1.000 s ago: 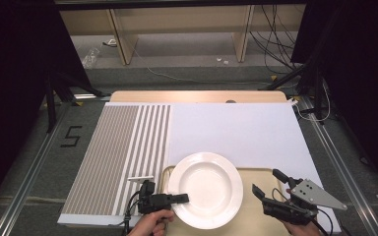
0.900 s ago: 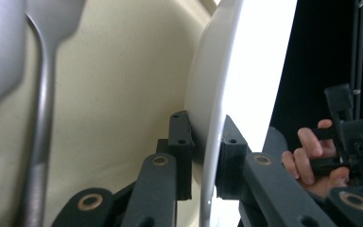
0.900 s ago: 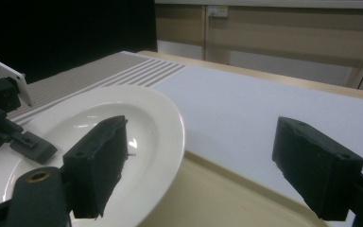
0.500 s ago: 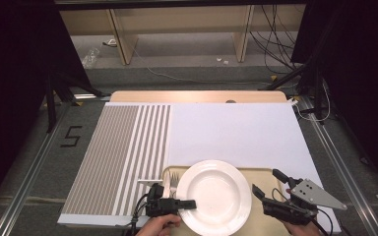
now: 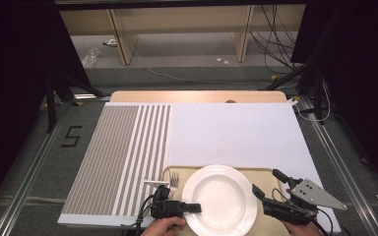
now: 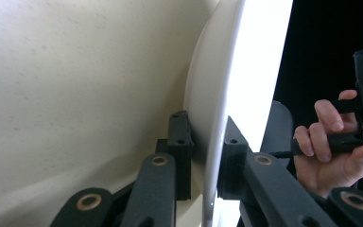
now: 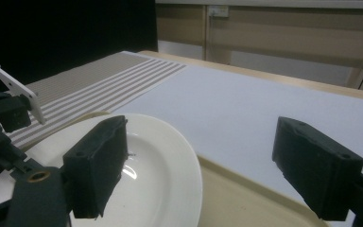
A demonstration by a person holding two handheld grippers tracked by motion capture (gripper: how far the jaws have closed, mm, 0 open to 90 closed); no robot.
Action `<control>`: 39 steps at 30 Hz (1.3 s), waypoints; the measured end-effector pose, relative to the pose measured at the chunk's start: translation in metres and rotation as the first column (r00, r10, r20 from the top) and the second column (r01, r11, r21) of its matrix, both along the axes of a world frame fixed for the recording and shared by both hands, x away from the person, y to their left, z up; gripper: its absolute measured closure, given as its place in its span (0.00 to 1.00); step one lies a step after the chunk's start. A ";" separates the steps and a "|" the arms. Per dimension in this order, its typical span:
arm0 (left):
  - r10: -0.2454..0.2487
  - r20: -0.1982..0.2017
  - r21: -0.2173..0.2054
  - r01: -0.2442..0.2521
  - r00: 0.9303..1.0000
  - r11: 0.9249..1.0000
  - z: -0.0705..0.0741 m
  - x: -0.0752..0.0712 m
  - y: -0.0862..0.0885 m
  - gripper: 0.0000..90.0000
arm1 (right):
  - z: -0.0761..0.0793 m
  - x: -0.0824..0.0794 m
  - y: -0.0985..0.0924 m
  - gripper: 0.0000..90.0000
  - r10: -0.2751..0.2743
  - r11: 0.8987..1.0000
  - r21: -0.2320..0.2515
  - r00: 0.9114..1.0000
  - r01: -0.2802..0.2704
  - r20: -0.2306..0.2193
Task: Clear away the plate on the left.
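One white plate lies at the lower centre of the high view, over a beige tray that shows at its upper edge, with a fork just off its upper left rim. The left gripper, bottom left of centre, has its jaws closed on the plate's left rim, one pad on each face in the left gripper view. The right gripper, at lower right, holds nothing, its jaws spread wide just beside the plate's right edge.

Grey floor fills the upper middle of the frame, with pale wooden shelving along the top edge. Black cables trail at the upper right. Dark curtains close both sides.
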State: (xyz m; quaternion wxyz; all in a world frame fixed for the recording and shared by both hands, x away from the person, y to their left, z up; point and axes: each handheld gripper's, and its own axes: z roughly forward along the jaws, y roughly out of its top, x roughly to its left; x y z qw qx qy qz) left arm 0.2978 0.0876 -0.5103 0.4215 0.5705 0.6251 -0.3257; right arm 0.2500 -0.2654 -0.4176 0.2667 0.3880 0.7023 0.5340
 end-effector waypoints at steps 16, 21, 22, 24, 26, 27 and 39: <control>-0.012 -0.017 -0.010 0.012 1.000 1.000 -0.006 0.002 -0.006 0.86 | 0.000 0.000 0.000 0.22 0.002 1.000 0.001 1.000 -0.002 0.004; -0.014 -0.014 0.009 0.014 1.000 1.000 -0.008 0.002 -0.006 0.86 | 0.000 0.000 0.001 0.22 0.005 1.000 0.000 1.000 -0.005 0.005; -0.017 -0.007 0.016 0.017 1.000 1.000 -0.007 0.002 -0.006 0.85 | 0.000 0.000 0.001 0.22 0.004 1.000 0.001 1.000 -0.004 0.005; -0.030 0.012 0.025 0.030 0.999 0.999 -0.007 0.003 -0.007 0.85 | 0.000 0.000 0.000 0.22 0.004 1.000 0.000 1.000 -0.004 0.005; -0.042 0.036 0.038 0.040 0.998 0.998 -0.006 0.003 -0.007 0.84 | 0.000 0.000 0.001 0.22 0.005 1.000 0.000 1.000 -0.005 0.006; -0.043 0.045 0.048 0.040 0.998 0.998 -0.004 0.002 -0.007 0.84 | 0.000 0.000 0.000 0.22 0.006 1.000 -0.002 1.000 -0.006 0.005; -0.104 0.171 0.093 0.089 0.980 0.992 0.010 0.006 -0.002 0.61 | 0.000 0.000 0.000 0.22 0.007 1.000 0.000 1.000 -0.007 0.007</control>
